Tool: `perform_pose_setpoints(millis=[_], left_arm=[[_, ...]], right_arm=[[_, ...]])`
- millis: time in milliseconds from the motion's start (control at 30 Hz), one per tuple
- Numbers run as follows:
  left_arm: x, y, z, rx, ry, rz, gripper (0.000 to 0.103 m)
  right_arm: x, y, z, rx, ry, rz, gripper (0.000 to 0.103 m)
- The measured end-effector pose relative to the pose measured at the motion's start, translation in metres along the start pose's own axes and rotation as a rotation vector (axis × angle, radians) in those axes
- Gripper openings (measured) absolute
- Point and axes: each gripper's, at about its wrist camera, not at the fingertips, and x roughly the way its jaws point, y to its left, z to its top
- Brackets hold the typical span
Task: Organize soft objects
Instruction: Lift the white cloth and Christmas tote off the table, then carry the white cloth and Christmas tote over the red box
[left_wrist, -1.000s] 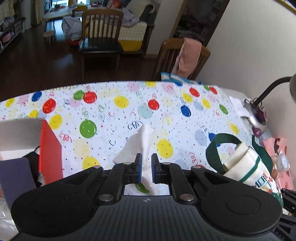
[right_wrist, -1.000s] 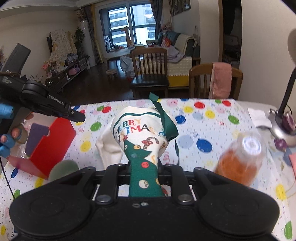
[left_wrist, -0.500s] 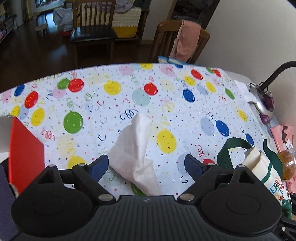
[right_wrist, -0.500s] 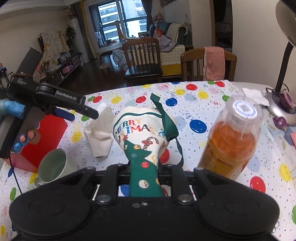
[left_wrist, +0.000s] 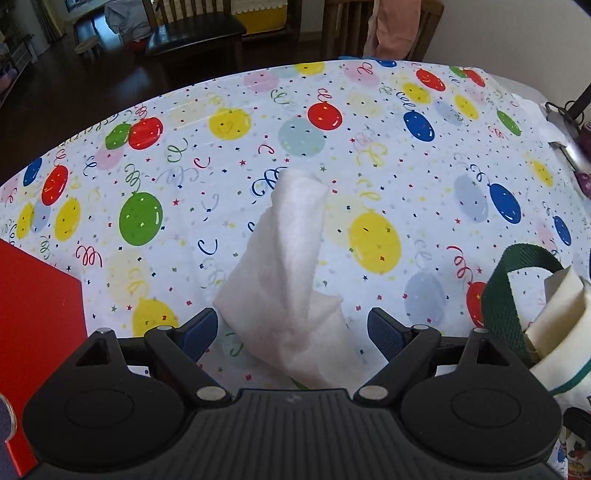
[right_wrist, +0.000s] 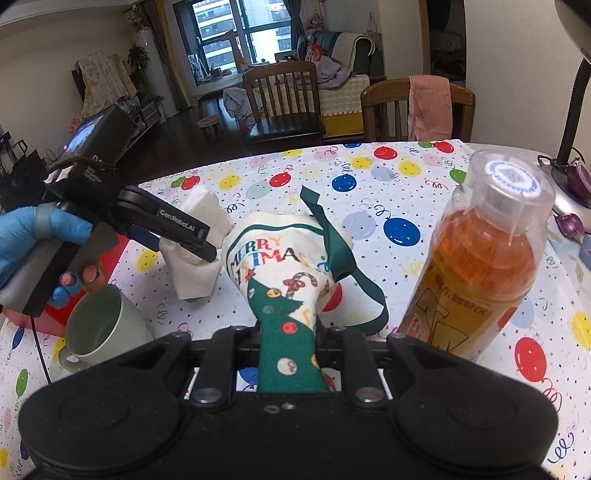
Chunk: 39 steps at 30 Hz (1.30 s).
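A crumpled white cloth (left_wrist: 284, 280) stands in a peak on the balloon-print tablecloth (left_wrist: 221, 155). My left gripper (left_wrist: 291, 328) is open, its blue-padded jaws apart on either side of the cloth's base, not touching it. The cloth also shows in the right wrist view (right_wrist: 195, 266), behind the left gripper (right_wrist: 177, 240). My right gripper (right_wrist: 286, 350) is shut on a Christmas-print cloth bag (right_wrist: 284, 273) with a green strap, held above the table. The bag's edge shows in the left wrist view (left_wrist: 554, 332).
A bottle of orange liquid (right_wrist: 476, 266) stands to the right of the bag. A pale green mug (right_wrist: 99, 328) sits at the left front. A red box (left_wrist: 33, 332) is on the left. A desk lamp base (right_wrist: 569, 177) stands at the far right.
My left gripper opened and let go of the white cloth, which now stands free on the table. My right gripper kept hold of the bag and drew back, bringing bottle and mug into view.
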Motion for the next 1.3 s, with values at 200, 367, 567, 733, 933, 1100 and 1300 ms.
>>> perform_pose_setpoints(millis=[200, 367, 567, 733, 933, 1100, 1300], left_arm=[[0.003, -0.003, 0.002, 0.018, 0.008, 0.015, 0.032], [-0.003, 0.001, 0.000, 0.011, -0.031, 0.011, 0.021], [-0.027, 0.016, -0.004, -0.043, -0.141, -0.036, 0.014], [-0.052, 0.032, -0.010, -0.091, -0.182, -0.065, 0.014], [-0.091, 0.048, -0.027, -0.117, -0.222, -0.116, 0.014], [-0.124, 0.059, -0.045, -0.125, -0.253, -0.139, 0.014], [-0.164, 0.070, -0.070, -0.119, -0.292, -0.151, 0.014]], right_arm=[[0.002, -0.001, 0.003, 0.003, 0.001, 0.000, 0.018], [0.003, -0.001, 0.004, 0.002, 0.001, -0.002, 0.018], [-0.003, 0.000, 0.002, 0.000, -0.006, -0.011, 0.018], [-0.015, 0.005, 0.004, -0.010, -0.019, -0.011, 0.018], [-0.037, 0.013, 0.011, -0.022, -0.052, 0.001, 0.018], [-0.058, 0.026, 0.020, -0.033, -0.082, 0.024, 0.018], [-0.081, 0.056, 0.033, -0.071, -0.118, 0.081, 0.018]])
